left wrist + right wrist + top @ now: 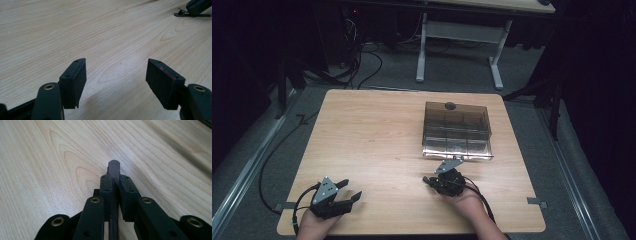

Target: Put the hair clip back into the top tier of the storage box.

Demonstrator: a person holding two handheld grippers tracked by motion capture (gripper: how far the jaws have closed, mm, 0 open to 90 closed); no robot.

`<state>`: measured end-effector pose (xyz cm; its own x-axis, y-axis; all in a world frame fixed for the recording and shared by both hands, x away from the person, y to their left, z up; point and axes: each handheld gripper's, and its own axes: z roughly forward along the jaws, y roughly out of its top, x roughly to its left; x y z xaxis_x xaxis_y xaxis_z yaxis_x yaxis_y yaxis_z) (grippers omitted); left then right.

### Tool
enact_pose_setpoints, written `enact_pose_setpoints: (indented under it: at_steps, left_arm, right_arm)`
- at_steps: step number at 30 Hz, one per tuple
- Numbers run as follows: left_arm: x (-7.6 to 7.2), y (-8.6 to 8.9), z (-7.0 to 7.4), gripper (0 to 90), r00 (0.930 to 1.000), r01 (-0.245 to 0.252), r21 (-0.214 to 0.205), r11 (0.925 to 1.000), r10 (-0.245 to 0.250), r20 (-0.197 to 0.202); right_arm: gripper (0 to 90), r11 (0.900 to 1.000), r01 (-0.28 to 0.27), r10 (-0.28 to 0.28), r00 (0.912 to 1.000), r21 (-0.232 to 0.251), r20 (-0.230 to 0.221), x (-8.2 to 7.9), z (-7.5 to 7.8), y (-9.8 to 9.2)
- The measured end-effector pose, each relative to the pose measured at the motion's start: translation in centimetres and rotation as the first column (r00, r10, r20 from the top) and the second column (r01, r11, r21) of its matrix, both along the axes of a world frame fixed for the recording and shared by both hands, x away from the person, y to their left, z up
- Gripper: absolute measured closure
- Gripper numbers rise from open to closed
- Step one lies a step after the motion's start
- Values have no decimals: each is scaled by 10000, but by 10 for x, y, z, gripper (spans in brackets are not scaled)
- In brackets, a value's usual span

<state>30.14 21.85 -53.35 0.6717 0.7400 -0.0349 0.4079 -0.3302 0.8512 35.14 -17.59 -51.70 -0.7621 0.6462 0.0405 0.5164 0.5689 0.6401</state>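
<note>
So the thing in play is a thin dark flat piece [114, 170], some kind of strip or tab with a rounded end, and it's pinched edge-on in the right tool [114, 178]. In the right gripper view the two pads are clamped on it from both sides with the rounded tip poking out past them, low over the counter [50, 157]. Can't tell exactly what the piece is, too dark and too thin to read.

From the high view the right tool [432, 180] sits near the person's edge, just on the near side of a smoky see-through compartment box [456, 131] that takes up the far right part of the counter. The box looks divided into a grid of cells, with a small dark round thing at its far edge. Tool and box are close but not touching.

The left tool [116, 72] is over at the near left, well apart from all that, jaws spread wide with nothing between them, resting low above bare wood.

My read: the pick-up is done and this is the carry step. Next move probably means swinging the piece toward the box and lining it up with a cell or slot, which needs a steady, level wrist since the grip is on a skinny edge.
</note>
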Motion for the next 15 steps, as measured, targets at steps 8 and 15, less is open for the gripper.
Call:
enact_pose_setpoints:
  at_steps: [8,15]
  left_arm:
    - [0,0,0,333,10000,5,-1,10000,-5,-8]
    - [0,0,0,333,10000,24,-4,10000,-24,-26]
  right_arm:
    - [819,10000,95,-96,9999,16,99,-2,3,-1]
    - [819,9993,373,-375,9988,94,315,-9,14,-14]
